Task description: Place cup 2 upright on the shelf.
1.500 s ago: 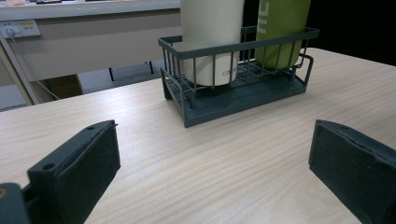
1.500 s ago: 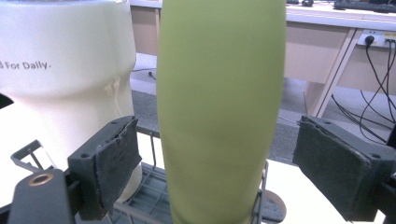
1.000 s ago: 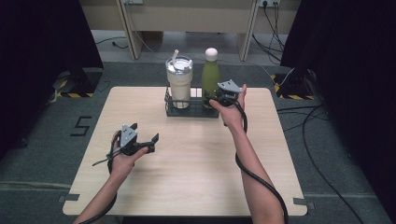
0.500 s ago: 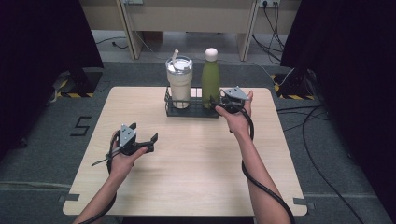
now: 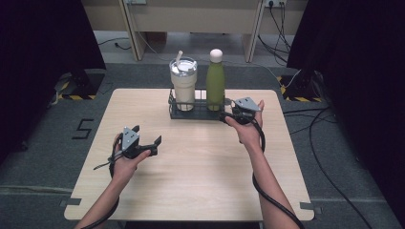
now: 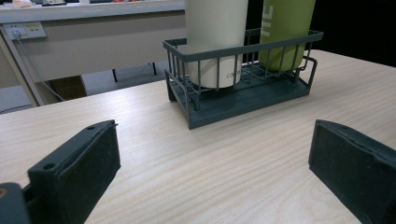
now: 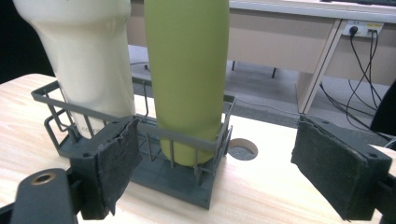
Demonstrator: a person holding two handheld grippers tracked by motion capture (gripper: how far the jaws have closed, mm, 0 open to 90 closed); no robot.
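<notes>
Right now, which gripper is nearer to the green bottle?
The right gripper. It sits just beside the wire rack holding the green bottle, jaws open toward it. The left gripper is open over the near-left tabletop, well apart from it.

Dark grey wire basket (image 5: 197,110) sits at the far middle of the wooden surface (image 5: 200,176), long side facing the person. Inside it stand, upright, a cream tumbler (image 5: 183,85) with clear lid and straw at the left end, and a green bottle (image 5: 215,81) with white cap at the right end, just beside each other. Basket has a small loop handle on its end wall.
</notes>
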